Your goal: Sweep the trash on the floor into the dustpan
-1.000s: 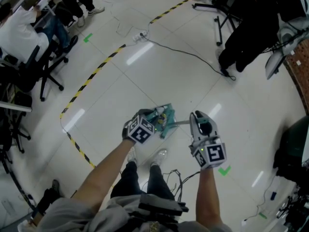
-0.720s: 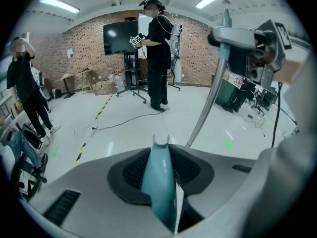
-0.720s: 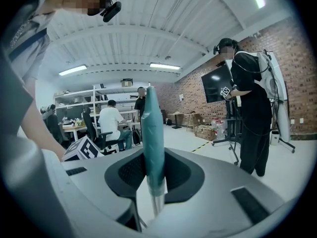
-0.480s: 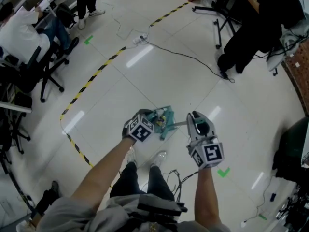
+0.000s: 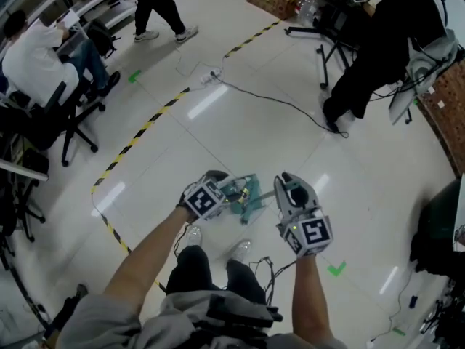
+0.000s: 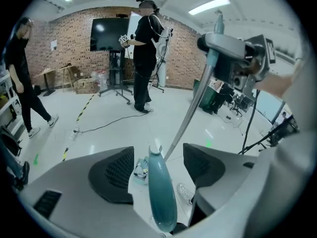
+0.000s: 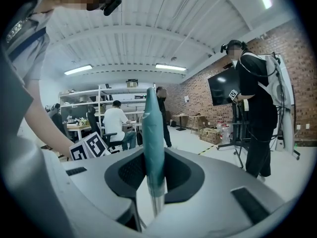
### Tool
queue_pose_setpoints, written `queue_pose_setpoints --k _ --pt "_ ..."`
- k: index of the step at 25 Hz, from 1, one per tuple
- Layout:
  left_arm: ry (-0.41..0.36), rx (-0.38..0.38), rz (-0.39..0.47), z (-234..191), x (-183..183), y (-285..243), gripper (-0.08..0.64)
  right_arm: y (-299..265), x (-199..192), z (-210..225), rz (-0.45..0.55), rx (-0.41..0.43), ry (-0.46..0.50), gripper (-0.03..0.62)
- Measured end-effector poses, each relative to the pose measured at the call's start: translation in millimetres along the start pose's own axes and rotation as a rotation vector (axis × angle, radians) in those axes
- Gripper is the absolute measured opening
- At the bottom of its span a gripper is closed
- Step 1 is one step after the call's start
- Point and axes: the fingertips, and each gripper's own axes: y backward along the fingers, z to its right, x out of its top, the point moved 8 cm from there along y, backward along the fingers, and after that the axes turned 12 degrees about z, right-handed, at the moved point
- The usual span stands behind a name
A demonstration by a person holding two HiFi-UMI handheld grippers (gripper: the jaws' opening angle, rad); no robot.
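The pale glossy floor (image 5: 240,122) fills the head view, crossed by yellow-and-black tape (image 5: 138,133) and a black cable (image 5: 269,86). A seated person in white (image 5: 33,57) is at the left and a standing person in black (image 5: 378,42) at the right. Only the gripper views show the brick wall (image 6: 64,38) and the white beamed ceiling (image 7: 148,38).

The teal dustpan (image 5: 243,193) sits on the floor just ahead of the wearer's shoes (image 5: 240,251), between the two grippers. The trash (image 6: 140,171) already lies inside it.

The left gripper (image 5: 225,187) has just been opening. Its pads (image 6: 118,171) stand wide apart, and a teal handle (image 6: 161,192) stands loose between them, touching neither.

The right gripper (image 5: 285,187) is clamped on the teal grip (image 7: 152,133) of a grey pole (image 6: 190,108). The left gripper view shows this pole slanting down towards the dustpan.
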Motion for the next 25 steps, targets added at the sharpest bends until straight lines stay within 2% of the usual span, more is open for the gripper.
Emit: queue_pose_setpoints --k 5,9,11,12,14,17,21,22,25 --pt "-0.064 -0.125 0.086 -40 9 33 0.283 -29 8 -31 0.018 -0.002 0.024 0.071" --pt "-0.103 -0.205 0.139 -72 12 39 0.163 -49 6 -41 0.026 -0.051 0.033 0.071" --pt "-0.128 -0.219 0.149 -87 6 40 0.069 -58 2 -46 0.027 -0.083 0.055 0.071" --pt "-0.144 -0.229 0.140 -93 0 39 0.025 -63 0 -49 0.024 -0.098 0.065 0.069" --pt "-0.193 -0.262 0.095 -101 -13 35 0.000 -70 -4 -53 0.011 -0.120 0.074 0.071" --pt "-0.265 -0.319 0.031 -99 -33 21 0.000 -78 -1 -59 0.040 -0.134 0.071 0.069" --pt "-0.308 -0.409 0.009 -89 -54 2 0.015 -85 1 -72 0.079 -0.118 0.078 0.069" --pt "-0.320 -0.436 -0.009 -86 -59 -5 0.082 -87 1 -72 0.096 -0.113 0.070 0.069" --pt "-0.367 -0.491 -0.055 -78 -73 -26 0.196 -88 0 -70 0.125 -0.114 0.039 0.069"
